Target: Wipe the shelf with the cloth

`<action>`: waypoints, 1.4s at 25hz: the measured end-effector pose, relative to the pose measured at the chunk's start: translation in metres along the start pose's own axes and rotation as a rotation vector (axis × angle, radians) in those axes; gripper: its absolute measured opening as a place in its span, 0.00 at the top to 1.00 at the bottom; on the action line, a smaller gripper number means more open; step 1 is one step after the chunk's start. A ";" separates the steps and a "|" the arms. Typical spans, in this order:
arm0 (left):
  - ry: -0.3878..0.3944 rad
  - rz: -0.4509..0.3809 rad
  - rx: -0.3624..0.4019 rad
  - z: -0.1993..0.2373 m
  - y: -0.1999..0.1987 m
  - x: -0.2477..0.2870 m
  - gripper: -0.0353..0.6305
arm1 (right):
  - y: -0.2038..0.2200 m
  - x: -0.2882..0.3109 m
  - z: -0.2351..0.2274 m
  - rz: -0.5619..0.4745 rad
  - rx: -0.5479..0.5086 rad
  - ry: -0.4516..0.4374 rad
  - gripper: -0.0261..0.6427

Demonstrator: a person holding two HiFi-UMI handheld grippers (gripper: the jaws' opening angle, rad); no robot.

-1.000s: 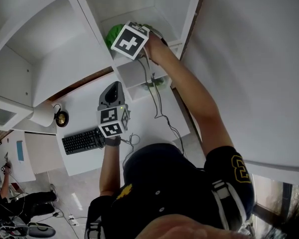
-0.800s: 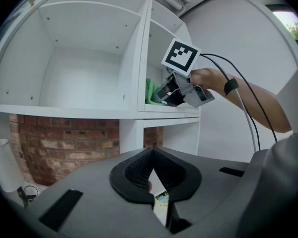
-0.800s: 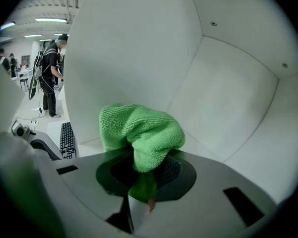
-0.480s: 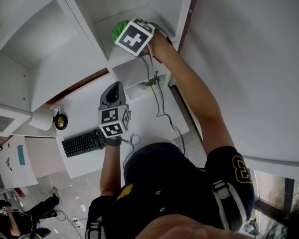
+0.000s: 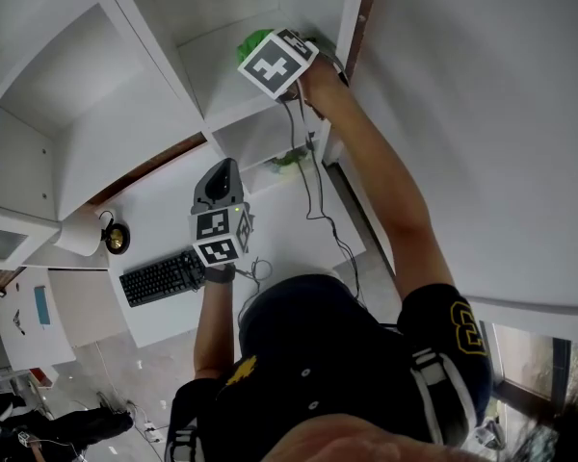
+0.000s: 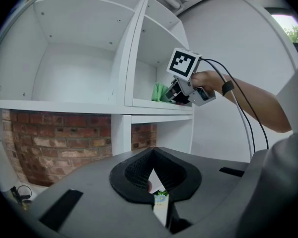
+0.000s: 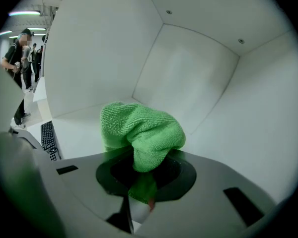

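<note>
Up in the white cubby shelf unit (image 5: 212,65), the right claw (image 7: 141,192) pinches a bunched green microfibre cloth (image 7: 139,130). The cloth sits on the floor board of a compartment in the unit's right-hand column, close to that compartment's right side wall. The rest of the compartment is bare white panel. The left claw (image 6: 159,195) is held low in front of the shelf unit, its jaws pressed together on nothing. Below the unit lies a white surface (image 5: 279,219) carrying a black keyboard (image 5: 161,272), and black cables trail across it. A red brick wall (image 6: 49,143) shows through the unit's lower openings. To the right of the unit stands a plain white wall (image 5: 482,114), and pale floor shows beyond the surface.
</note>
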State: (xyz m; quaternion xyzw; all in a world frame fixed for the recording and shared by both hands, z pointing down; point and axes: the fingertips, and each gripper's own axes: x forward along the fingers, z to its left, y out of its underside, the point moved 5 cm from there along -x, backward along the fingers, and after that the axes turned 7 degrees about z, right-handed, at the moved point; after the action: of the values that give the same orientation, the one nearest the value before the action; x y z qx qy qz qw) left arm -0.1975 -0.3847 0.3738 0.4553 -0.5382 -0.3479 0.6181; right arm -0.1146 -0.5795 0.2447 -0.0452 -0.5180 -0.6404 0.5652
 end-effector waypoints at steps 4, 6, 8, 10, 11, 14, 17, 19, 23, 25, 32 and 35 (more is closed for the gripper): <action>0.006 0.006 0.001 -0.003 0.002 0.000 0.92 | 0.012 -0.001 -0.013 0.059 0.041 0.089 0.87; 0.005 0.005 0.000 -0.004 0.003 -0.001 0.92 | 0.017 -0.001 -0.018 0.080 0.058 0.118 0.87; 0.003 0.002 -0.002 -0.003 0.003 -0.002 0.92 | 0.018 -0.002 -0.019 0.079 0.066 0.126 0.87; 0.002 0.002 -0.005 -0.002 0.003 -0.002 0.92 | 0.018 -0.002 -0.019 0.071 0.069 0.128 0.87; 0.001 0.003 -0.006 -0.001 0.003 -0.003 0.92 | 0.018 -0.002 -0.019 0.068 0.071 0.128 0.87; -0.004 0.001 -0.006 0.000 0.004 -0.004 0.92 | 0.018 -0.001 -0.018 0.068 0.077 0.121 0.87; -0.028 -0.018 0.059 -0.004 -0.003 -0.009 0.92 | 0.016 -0.003 -0.019 0.087 0.038 0.138 0.87; -0.032 -0.030 0.089 -0.006 -0.006 -0.012 0.92 | 0.011 -0.008 -0.016 0.096 -0.046 0.193 0.87; -0.032 -0.030 0.053 0.000 -0.004 -0.015 0.92 | 0.001 -0.031 0.010 -0.065 -0.056 0.143 0.86; -0.037 -0.030 0.037 0.004 -0.002 -0.018 0.92 | -0.001 -0.040 0.029 -0.134 -0.019 0.054 0.86; -0.047 -0.028 0.009 0.006 0.003 -0.025 0.92 | -0.021 -0.070 0.087 -0.331 0.059 -0.122 0.86; -0.047 -0.027 0.006 0.004 0.003 -0.028 0.92 | -0.025 -0.059 0.107 -0.345 0.110 -0.162 0.86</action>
State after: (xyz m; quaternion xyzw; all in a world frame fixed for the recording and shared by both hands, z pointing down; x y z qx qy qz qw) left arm -0.2070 -0.3584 0.3673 0.4563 -0.5474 -0.3651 0.5991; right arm -0.1692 -0.4678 0.2404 0.0237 -0.5962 -0.6928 0.4049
